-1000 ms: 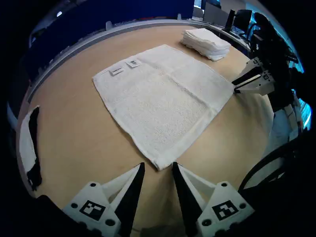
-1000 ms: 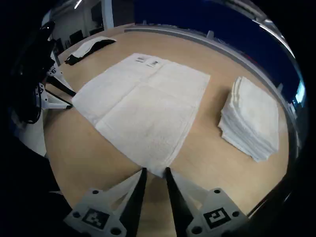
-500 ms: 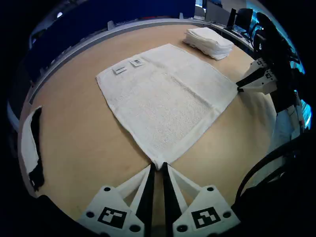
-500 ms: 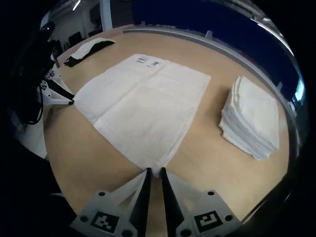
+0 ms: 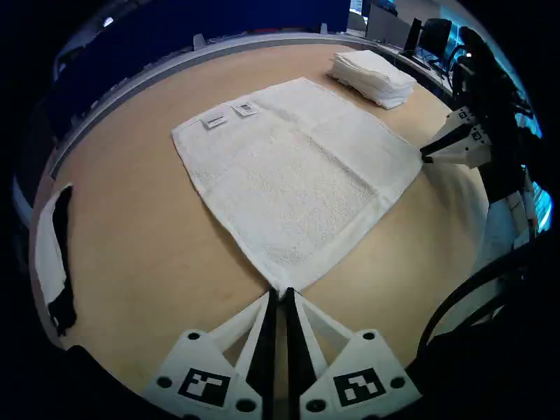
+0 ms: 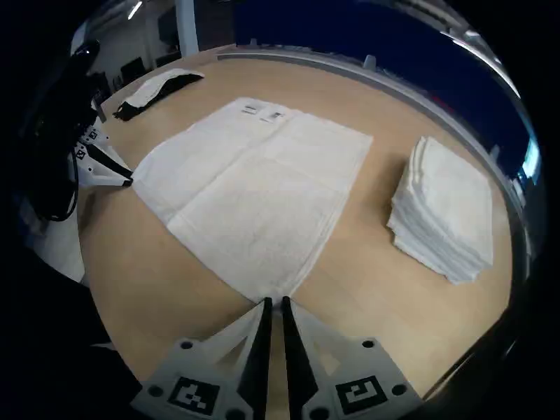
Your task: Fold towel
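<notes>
- The white terry towel [image 5: 294, 175] lies spread flat on the pale wooden counter [image 5: 140, 224], with one edge towards the person
- The left hand-held gripper [image 5: 278, 292], spread a second ago, has now pressed together and pinches the towel's near corner
- The right hand-held gripper [image 6: 274, 301] has likewise closed and pinches the other near corner
- The towel itself has not lifted or shifted; both grasps look set, so the likely next move is to raise this near edge and carry it over to the far edge
- A stack of folded white towels [image 6: 441, 217] sits well apart, clear of the fold
</notes>
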The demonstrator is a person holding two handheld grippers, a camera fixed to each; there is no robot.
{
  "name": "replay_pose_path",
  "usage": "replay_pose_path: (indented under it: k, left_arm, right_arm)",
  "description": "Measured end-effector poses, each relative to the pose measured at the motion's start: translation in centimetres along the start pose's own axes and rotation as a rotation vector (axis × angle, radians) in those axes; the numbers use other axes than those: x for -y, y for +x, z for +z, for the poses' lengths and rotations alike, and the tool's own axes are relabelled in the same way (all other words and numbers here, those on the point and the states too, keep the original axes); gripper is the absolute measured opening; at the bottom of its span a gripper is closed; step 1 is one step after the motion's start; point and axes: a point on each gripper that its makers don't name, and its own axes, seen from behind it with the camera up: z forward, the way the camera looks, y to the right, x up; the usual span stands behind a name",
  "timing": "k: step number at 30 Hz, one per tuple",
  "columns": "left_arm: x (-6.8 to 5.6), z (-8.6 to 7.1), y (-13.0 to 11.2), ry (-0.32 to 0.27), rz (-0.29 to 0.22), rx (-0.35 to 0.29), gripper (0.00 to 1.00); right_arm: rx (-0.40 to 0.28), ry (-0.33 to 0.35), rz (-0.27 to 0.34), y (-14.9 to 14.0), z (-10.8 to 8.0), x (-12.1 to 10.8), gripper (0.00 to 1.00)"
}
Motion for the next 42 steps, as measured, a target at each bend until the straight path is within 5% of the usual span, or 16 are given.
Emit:
replay_pose_path:
  k: [42]
  left_arm:
    - [4.1, -1.4, 0.2, 0.032, 0.055, 0.000, 0.08]
  right_arm:
    - [-0.046, 0.022, 0.071, 2.2, -0.9, 3.7, 0.10]
